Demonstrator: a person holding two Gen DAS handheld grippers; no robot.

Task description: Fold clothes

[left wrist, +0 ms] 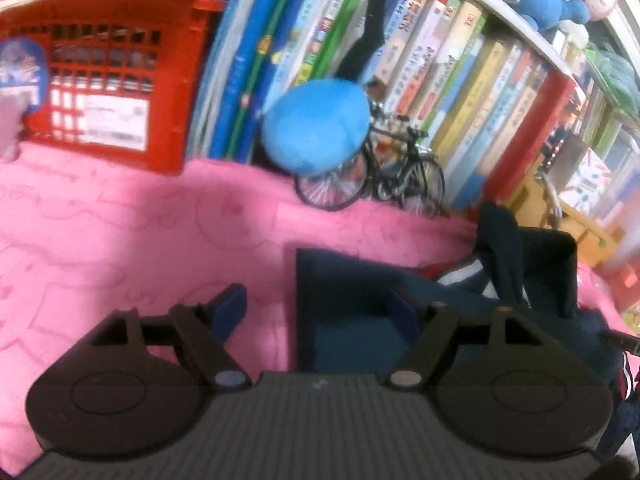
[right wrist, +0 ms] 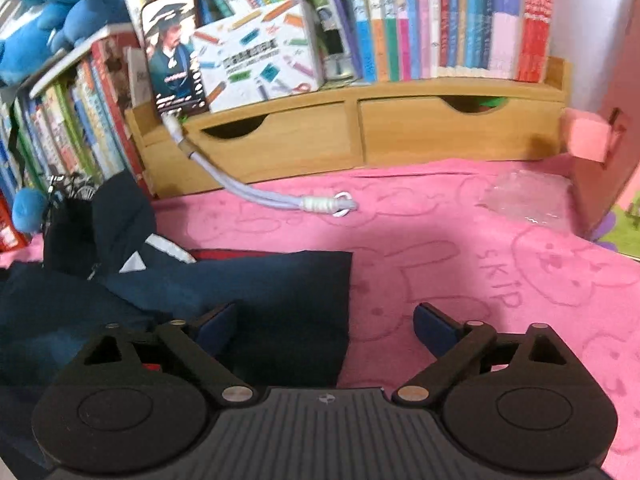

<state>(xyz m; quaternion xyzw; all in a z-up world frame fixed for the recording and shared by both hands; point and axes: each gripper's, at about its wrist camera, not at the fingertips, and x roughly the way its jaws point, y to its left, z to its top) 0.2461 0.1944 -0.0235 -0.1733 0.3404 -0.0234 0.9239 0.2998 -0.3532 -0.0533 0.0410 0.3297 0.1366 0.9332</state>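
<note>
left gripper [left wrist: 318, 312]: jaws spread wide, nothing between the blue pads, held low and level. right gripper [right wrist: 324, 324]: same, jaws wide apart, empty.

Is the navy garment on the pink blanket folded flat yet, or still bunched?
Partly folded: the navy garment lies flat with straight edges at one end, but its other end stands bunched up on the pink blanket.

Pink blanket [right wrist: 460, 248] under a white cord [right wrist: 280, 196] — behind, red crate [left wrist: 108, 80], toy bicycle [left wrist: 384, 172], wooden drawers [right wrist: 352, 136].
</note>
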